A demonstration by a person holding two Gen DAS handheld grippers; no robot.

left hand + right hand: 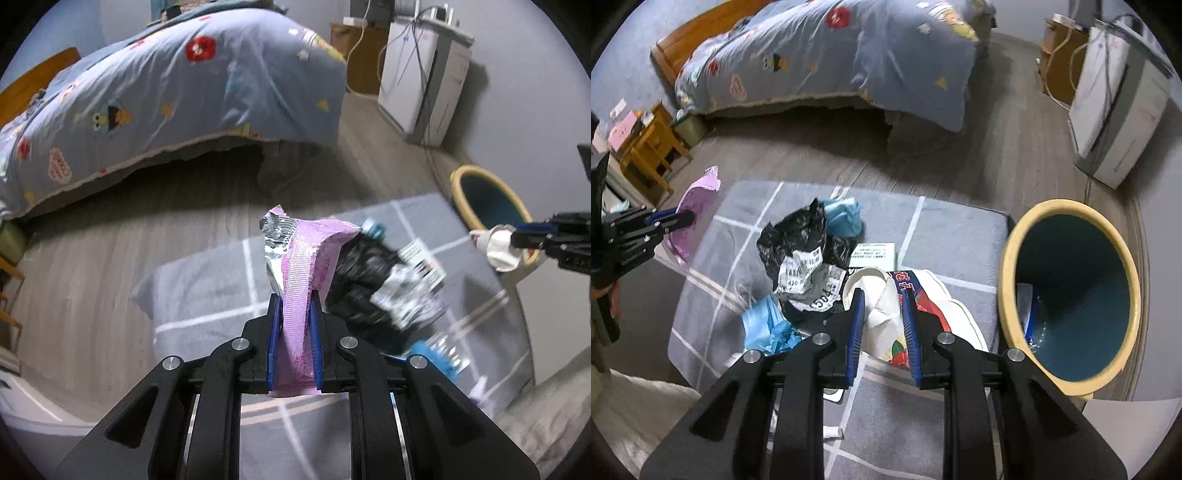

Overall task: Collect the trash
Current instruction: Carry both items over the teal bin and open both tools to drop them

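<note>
while most of the litter is still lying on the grey grid-patterned rug (945,229), little is judged done: one clear wrapper is seen inside the yellow-rimmed bin (1071,295) off the rug's right edge. a crinkled pink foil wrapper (299,280) is being pinched tight by the left gripper (295,325), lifted above the rug. a limp white paper cup (882,306) is being clamped by the right gripper (882,325) near the bin. a glossy black bag (798,240) and soft blue masks (764,325) are remaining mid-rug.
</note>
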